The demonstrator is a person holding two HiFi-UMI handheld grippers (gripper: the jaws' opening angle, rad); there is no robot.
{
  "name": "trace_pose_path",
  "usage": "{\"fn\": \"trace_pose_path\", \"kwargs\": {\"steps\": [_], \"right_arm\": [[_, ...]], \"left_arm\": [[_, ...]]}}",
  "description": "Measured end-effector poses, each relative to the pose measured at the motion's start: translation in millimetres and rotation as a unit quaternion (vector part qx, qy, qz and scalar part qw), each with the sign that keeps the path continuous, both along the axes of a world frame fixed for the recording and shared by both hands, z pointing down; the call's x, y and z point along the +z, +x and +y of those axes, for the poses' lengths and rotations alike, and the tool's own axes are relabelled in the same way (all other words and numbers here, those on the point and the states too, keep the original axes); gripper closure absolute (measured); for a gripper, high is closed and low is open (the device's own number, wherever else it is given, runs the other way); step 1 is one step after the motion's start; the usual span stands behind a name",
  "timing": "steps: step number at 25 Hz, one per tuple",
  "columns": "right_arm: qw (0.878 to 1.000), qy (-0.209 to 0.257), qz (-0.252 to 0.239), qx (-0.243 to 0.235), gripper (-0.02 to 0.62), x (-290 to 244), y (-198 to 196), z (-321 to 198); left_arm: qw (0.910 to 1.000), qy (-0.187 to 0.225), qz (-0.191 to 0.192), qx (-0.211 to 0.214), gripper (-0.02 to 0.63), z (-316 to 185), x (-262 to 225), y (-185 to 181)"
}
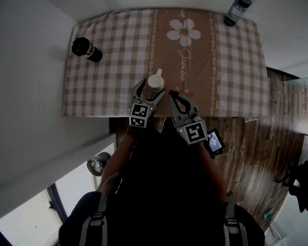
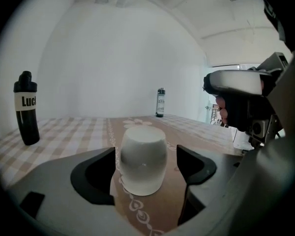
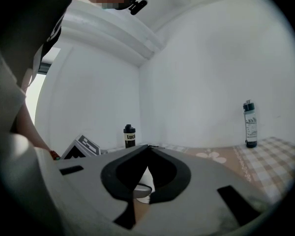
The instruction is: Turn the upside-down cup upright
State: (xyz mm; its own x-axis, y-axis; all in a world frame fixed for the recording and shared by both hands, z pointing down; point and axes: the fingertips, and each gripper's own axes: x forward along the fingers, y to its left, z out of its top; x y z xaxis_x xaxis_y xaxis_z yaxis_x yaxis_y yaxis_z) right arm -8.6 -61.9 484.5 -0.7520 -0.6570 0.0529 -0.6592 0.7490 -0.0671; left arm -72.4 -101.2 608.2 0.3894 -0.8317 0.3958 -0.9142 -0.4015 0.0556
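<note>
A white cup (image 1: 155, 80) stands upside down on the brown middle strip of the checked tablecloth (image 1: 113, 65), close to the table's near edge. My left gripper (image 1: 152, 90) is open, and the cup (image 2: 142, 159) sits between its jaws. A gap shows on the right side; neither pad presses on it. My right gripper (image 1: 171, 93) hovers just to the right of the cup, shut and empty. In the right gripper view its closed jaws (image 3: 148, 147) hide most of the cup (image 3: 142, 186).
A black bottle (image 1: 86, 49) stands at the table's far left, also in the left gripper view (image 2: 26, 109). A clear bottle with a dark cap (image 1: 237, 8) stands at the far right corner. Wooden floor (image 1: 277, 137) lies to the right of the table.
</note>
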Motion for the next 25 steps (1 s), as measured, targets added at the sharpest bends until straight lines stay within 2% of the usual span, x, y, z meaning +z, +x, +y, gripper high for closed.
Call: {"fn": "trace_pose_path", "kwargs": {"steps": [8,17,25], "right_arm": [[1.000,-0.003,0.005,0.010,0.591,1,2,-9],[1.000,0.004,0.009,0.016,0.591,-4,-4,-21],[1.000,-0.004,0.009,0.019,0.591,-1,-6,-23]], "left_arm": [[0.9999,-0.012,0.001,0.010,0.206,-11,11,6],[0.9988,-0.034,-0.028,0.021,0.218,-18,28,7],[0.9992,-0.019,-0.027,0.021,0.219,-19,29,7]]}}
